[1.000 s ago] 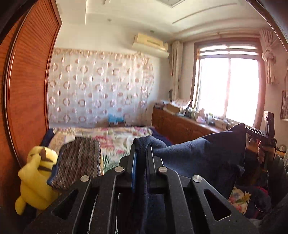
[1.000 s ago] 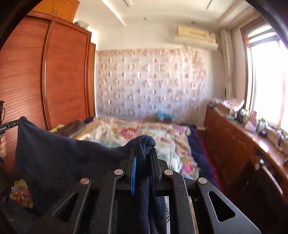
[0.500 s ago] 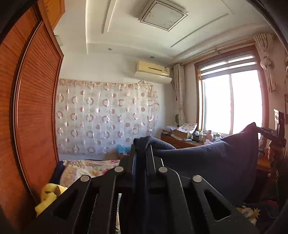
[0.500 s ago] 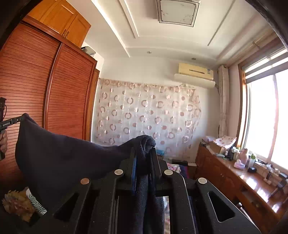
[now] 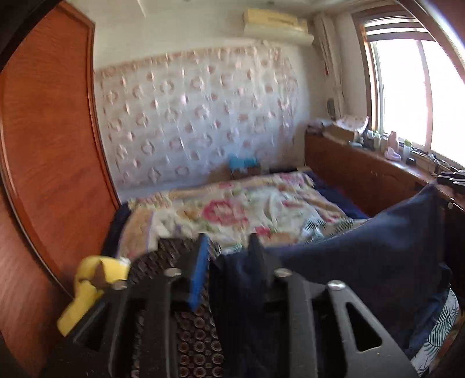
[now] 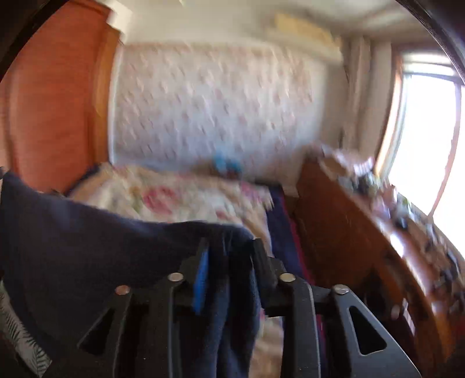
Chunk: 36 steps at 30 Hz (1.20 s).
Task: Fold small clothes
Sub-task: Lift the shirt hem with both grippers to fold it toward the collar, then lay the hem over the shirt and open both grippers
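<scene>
Jaws opening on both: left gripper (image 5: 228, 247), right gripper (image 6: 229, 250), navy garment (image 5: 377, 253) between them, slung above the floral bed (image 5: 247, 206). Best released together, dropped flat, corners kept level, clear of the yellow plush (image 5: 87, 288).

A tall reddish-brown wooden wardrobe (image 5: 49, 162) fills the nine o'clock side of the left wrist view. At twelve o'clock, a white curtain patterned with pink rings (image 5: 197, 122) covers the far wall, and a cream wall-mounted air conditioner (image 5: 276, 21) sits above it. A bed with a cream floral quilt of pink blooms (image 5: 247, 206) stretches across the centre, a dark blue sheet (image 5: 334, 197) showing along its three o'clock edge. A long brown wooden cabinet (image 5: 354, 177), cluttered with bottles on top, runs under a bright wood-framed window (image 5: 418, 93) at two o'clock, where strong daylight pours in. A pale drape (image 6: 360, 96) hangs beside that window.
</scene>
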Each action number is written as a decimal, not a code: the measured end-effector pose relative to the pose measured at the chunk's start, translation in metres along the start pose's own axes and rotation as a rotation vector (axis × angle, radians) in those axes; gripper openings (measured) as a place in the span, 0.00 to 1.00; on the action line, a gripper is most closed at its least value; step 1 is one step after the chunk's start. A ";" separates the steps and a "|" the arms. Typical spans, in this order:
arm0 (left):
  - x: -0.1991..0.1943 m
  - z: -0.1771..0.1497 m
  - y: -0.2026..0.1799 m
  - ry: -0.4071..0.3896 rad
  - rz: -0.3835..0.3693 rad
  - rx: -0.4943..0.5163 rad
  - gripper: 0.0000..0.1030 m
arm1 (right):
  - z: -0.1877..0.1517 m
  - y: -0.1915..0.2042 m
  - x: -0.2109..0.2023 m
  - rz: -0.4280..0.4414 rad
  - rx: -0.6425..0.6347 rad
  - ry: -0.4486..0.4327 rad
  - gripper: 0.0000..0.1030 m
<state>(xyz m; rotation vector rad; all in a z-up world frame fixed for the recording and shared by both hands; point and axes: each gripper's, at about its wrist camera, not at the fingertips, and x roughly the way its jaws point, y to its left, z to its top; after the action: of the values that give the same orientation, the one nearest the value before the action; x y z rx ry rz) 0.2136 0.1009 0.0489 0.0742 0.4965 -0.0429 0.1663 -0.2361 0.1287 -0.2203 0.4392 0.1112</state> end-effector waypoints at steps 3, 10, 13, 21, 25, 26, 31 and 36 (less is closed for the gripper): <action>0.015 -0.027 0.001 0.067 -0.060 -0.037 0.59 | -0.023 0.012 0.045 0.023 0.046 0.071 0.36; -0.011 -0.072 -0.019 0.118 -0.102 -0.037 0.75 | -0.075 0.011 0.071 0.077 0.033 0.144 0.49; -0.022 -0.085 -0.021 0.134 -0.125 -0.040 0.75 | -0.081 -0.024 0.069 0.130 0.039 0.170 0.49; -0.035 -0.142 -0.034 0.207 -0.135 -0.056 0.75 | -0.103 -0.044 0.080 0.182 0.089 0.225 0.49; -0.042 -0.167 -0.038 0.260 -0.135 -0.052 0.75 | -0.114 -0.046 0.100 0.173 0.092 0.252 0.49; -0.046 -0.173 -0.039 0.266 -0.131 -0.053 0.75 | -0.117 -0.044 0.103 0.170 0.095 0.258 0.49; -0.056 -0.190 -0.038 0.286 -0.149 -0.065 0.69 | -0.108 -0.049 0.128 0.162 0.118 0.289 0.49; -0.057 -0.205 -0.038 0.322 -0.142 -0.064 0.51 | -0.098 -0.051 0.129 0.150 0.114 0.294 0.51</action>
<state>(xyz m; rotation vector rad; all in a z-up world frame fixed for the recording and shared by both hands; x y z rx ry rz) 0.0644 0.0815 -0.1064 -0.0176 0.8236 -0.1552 0.2500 -0.3015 -0.0041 -0.0903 0.7529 0.2014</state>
